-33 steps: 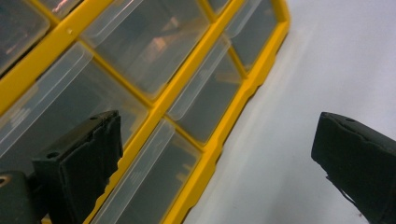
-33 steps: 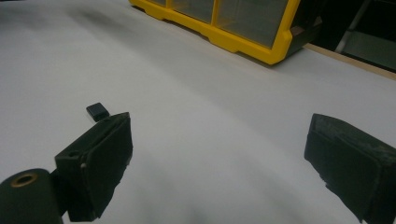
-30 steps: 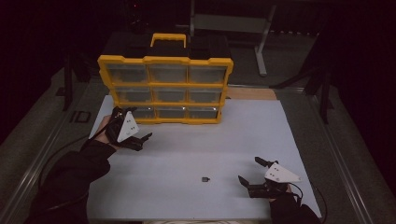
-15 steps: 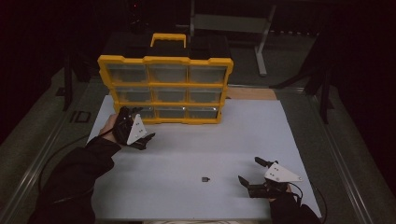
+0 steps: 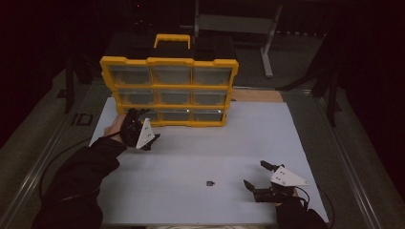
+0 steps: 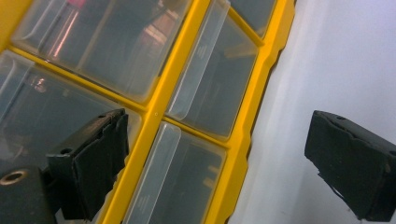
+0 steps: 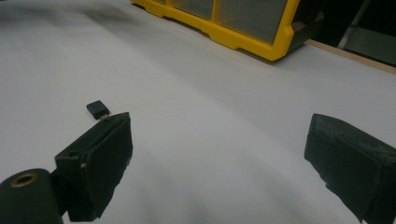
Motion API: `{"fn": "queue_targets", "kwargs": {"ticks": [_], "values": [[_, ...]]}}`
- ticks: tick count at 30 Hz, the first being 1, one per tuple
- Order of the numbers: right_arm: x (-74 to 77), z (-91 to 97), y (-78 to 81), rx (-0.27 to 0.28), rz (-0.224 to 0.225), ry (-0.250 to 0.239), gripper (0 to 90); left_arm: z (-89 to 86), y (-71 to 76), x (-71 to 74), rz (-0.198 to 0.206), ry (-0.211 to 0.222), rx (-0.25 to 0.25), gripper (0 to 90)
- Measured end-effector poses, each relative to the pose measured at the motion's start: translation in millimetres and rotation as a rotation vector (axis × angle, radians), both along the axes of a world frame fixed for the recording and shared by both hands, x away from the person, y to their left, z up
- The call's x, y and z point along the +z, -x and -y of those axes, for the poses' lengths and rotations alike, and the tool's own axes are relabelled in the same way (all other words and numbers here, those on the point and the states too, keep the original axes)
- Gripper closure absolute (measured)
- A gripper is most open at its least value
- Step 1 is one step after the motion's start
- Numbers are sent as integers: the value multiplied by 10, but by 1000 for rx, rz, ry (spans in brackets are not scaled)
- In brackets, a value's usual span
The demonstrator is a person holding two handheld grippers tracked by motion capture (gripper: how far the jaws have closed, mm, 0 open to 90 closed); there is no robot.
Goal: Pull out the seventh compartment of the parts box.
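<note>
A yellow drawer organizer [image 5: 169, 86] with clear plastic drawers stands at the back of the white table. My left gripper [image 5: 142, 127] is open right in front of its bottom-left drawers. In the left gripper view the jaws [image 6: 219, 154] stand wide apart around a yellow divider [image 6: 159, 116] and the clear drawer fronts [image 6: 215, 84], holding nothing. A small black piece [image 5: 209, 182] lies on the table near the front. My right gripper [image 5: 256, 175] rests open just to its right. In the right gripper view the black piece [image 7: 97, 109] lies just past the left jaw of the right gripper [image 7: 219, 149].
The white tabletop [image 5: 248, 138] stretches between the organizer and the front edge. A black handle with a yellow grip [image 5: 172, 40] tops the organizer. A metal stand [image 5: 267, 47] is behind the table. Dark floor surrounds the table.
My left gripper has moved forward and right, up close to the organizer's bottom-left drawers. The right gripper and the small black piece have stayed put.
</note>
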State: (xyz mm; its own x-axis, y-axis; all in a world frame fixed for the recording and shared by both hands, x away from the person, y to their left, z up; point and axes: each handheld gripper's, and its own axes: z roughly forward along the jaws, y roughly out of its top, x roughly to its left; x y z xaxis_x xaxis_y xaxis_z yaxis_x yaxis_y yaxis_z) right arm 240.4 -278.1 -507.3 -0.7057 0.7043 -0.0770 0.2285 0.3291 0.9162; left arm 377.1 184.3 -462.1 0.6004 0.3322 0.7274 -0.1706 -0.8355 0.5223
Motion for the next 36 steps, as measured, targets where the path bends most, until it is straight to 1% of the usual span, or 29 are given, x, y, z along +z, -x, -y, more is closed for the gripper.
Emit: {"fn": "queue_targets", "kwargs": {"ticks": [1,2,3,4,5,6,8,9,11,12,13,14,15,16,18,20,21,22,24,25,27,28,29,31,32,33,34,35,36], "values": [[0,0,0,0,0,-1,82,3,-11,-10,6,-3,1,84],[0,1,1,-1,-2,-1,82,2,-17,-20,20,-9,-3,85],[0,1,1,-1,-2,-1,82,2,-17,-20,20,-9,-3,101],[-1,2,0,-2,-2,0,82,-2,-32,-34,40,-20,-12,101],[-1,5,-1,-3,-4,-1,82,-2,-40,-40,52,-27,-13,120],[-1,5,-1,-3,-4,0,82,-5,-47,-45,53,-36,-18,127],[-1,6,0,-3,-3,0,82,-4,-61,-72,80,-53,-21,146],[-2,6,0,-3,-3,-1,82,-5,-74,-84,79,-62,-21,146],[-2,3,2,-3,-5,-4,82,-8,-87,-104,98,-81,-18,153],[-2,7,0,-3,-3,-1,82,-7,-95,-117,99,-87,-16,160],[-2,6,0,-3,-3,-1,82,-8,-98,-131,118,-100,-14,162],[-2,5,2,-2,-3,-1,82,-10,-98,-143,130,-103,-19,170],[-2,5,2,-2,-3,-1,82,-10,-98,-143,130,-103,-19,176],[-2,4,2,-1,-4,-2,82,-13,-108,-155,154,-105,-9,176],[-3,7,1,-3,-5,-2,82,-22,-121,-160,161,-104,-3,199],[-4,7,0,-2,-6,-2,82,-27,-148,-172,152,-114,9,199],[-4,7,1,-3,-6,1,82,-28,-156,-183,158,-119,11,200],[-5,4,1,-2,-7,1,82,-28,-168,-190,150,-120,19,200],[-4,4,2,-1,-7,1,82,-27,-189,-217,152,-118,37,210],[-3,6,1,-2,-7,1,82,-26,-200,-229,141,-110,42,228],[-4,8,-1,-1,-7,-2,82,-29,-218,-258,158,-130,48,244],[-4,8,0,-1,-7,-2,82,-29,-226,-271,154,-130,53,257],[-4,8,0,-1,-7,-1,82,-27,-233,-284,172,-144,61,262],[-3,8,1,-2,-7,1,82,-22,-243,-303,180,-151,68,282],[-4,8,1,-3,-8,1,82,-17,-245,-316,198,-160,74,285],[-4,8,1,-3,-8,1,82,-17,-245,-316,198,-160,74,287],[-5,7,0,-1,-9,0,82,-11,-251,-327,207,-159,83,287],[-7,7,-1,-1,-10,0,82,-11,-252,-330,220,-159,86,311],[-6,7,-1,-1,-10,1,82,-11,-255,-329,225,-155,91,326]]}}
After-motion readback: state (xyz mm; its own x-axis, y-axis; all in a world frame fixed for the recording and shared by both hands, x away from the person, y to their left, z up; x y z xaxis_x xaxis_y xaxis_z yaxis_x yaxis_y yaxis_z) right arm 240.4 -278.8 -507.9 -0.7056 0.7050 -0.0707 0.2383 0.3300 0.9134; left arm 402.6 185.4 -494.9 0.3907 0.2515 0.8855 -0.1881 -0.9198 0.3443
